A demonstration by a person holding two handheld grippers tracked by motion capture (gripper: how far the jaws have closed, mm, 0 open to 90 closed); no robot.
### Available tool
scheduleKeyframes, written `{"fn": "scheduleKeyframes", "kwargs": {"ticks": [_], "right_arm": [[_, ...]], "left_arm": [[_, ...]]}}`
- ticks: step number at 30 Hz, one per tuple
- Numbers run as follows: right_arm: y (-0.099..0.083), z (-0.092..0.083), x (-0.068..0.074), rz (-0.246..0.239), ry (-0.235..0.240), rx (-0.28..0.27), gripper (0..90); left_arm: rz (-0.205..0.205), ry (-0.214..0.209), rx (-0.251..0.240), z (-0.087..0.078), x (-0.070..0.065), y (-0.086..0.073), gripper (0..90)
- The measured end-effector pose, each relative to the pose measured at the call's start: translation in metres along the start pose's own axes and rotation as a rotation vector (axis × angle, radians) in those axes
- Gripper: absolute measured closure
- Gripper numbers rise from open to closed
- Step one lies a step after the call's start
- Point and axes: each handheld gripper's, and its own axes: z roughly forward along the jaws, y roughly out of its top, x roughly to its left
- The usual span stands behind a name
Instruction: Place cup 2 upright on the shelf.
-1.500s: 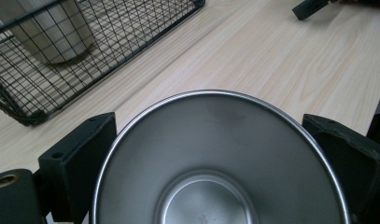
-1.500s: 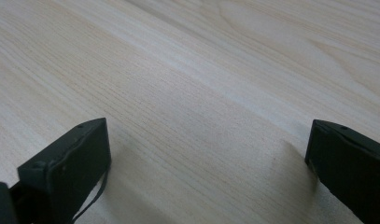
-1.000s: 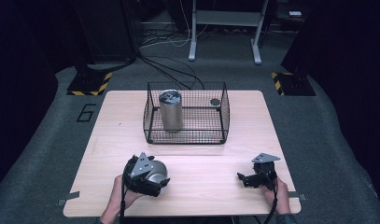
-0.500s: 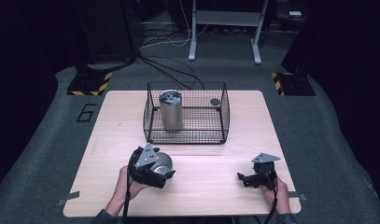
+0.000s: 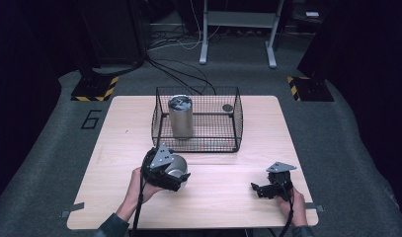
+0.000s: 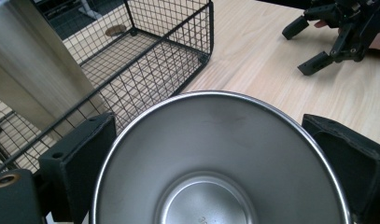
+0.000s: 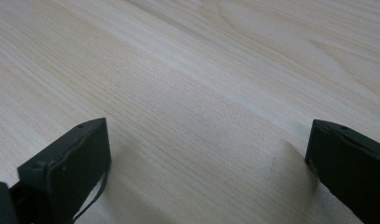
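Clearly the left gripper [image 5: 176, 178] is clamped on a steel cup [image 6: 220, 163], one black jaw on each side of its wall; in the left gripper view the cup's open mouth takes up the lower half of the frame. In the high view the cup [image 5: 176, 168] sits low and left of centre, just below the near wall of the wire basket [image 5: 196, 146].

The step in hand looks like carrying the cup into the basket. To do it well, I would lift first — the rim of the near wall stands higher than the cup does now — and only then go forward. A tall steel cylinder [image 5: 180, 117] already stands upright in the basket's left half, so the free floor is toward the right half. A small dark disc [image 5: 227, 107] lies at the back right corner; best to set down short of it. Keep the squeeze even, since smooth metal may slip between flat pads, and level the cup before release.

The right gripper [image 5: 260, 189] rests at the lower right of the high view, its jaws spread apart over bare table [image 7: 215, 84], holding nothing. It is well apart from the cup's path.

Open room is good: the table [image 5: 287, 128] is bare right of the basket and along the bottom edge. The left hand [image 5: 139, 185] sits near the table's lower edge — no need to back up.
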Motion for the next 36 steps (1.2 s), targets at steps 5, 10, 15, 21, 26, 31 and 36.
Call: {"fn": "scheduleKeyframes", "kwargs": {"ticks": [5, 10, 15, 21, 26, 31, 36], "right_arm": [[0.0, 0.0, 0.0, 0.0, 0.0, 0.0, 0.0], [0.0, 0.0, 0.0, 0.001, 0.0, -0.003, 0.0], [0.0, 0.0, 0.0, 0.001, -0.001, -0.003, 0.0], [0.0, 0.0, 0.0, 0.001, -0.001, -0.003, 0.0], [0.0, 0.0, 0.0, 0.002, -0.001, -0.003, 0.0], [0.0, 0.0, 0.0, -0.004, 0.0, -0.004, 0.0], [0.0, 0.0, 0.0, -0.005, 0.0, -0.004, 0.0]], "left_arm": [[0.003, 0.006, -0.009, 0.003, 0.002, 0.007, 6.3], [0.007, 0.004, -0.013, 0.005, 0.005, 0.013, 6.3], [0.007, 0.008, -0.023, 0.009, 0.007, 0.019, 6.3], [0.016, 0.004, -0.02, 0.013, 0.011, 0.027, 6.3], [0.013, 0.003, -0.018, 0.017, 0.014, 0.033, 6.3], [0.01, 0.005, -0.027, 0.019, 0.016, 0.039, 6.3], [0.01, 0.002, -0.032, 0.022, 0.018, 0.043, 6.3]]}}
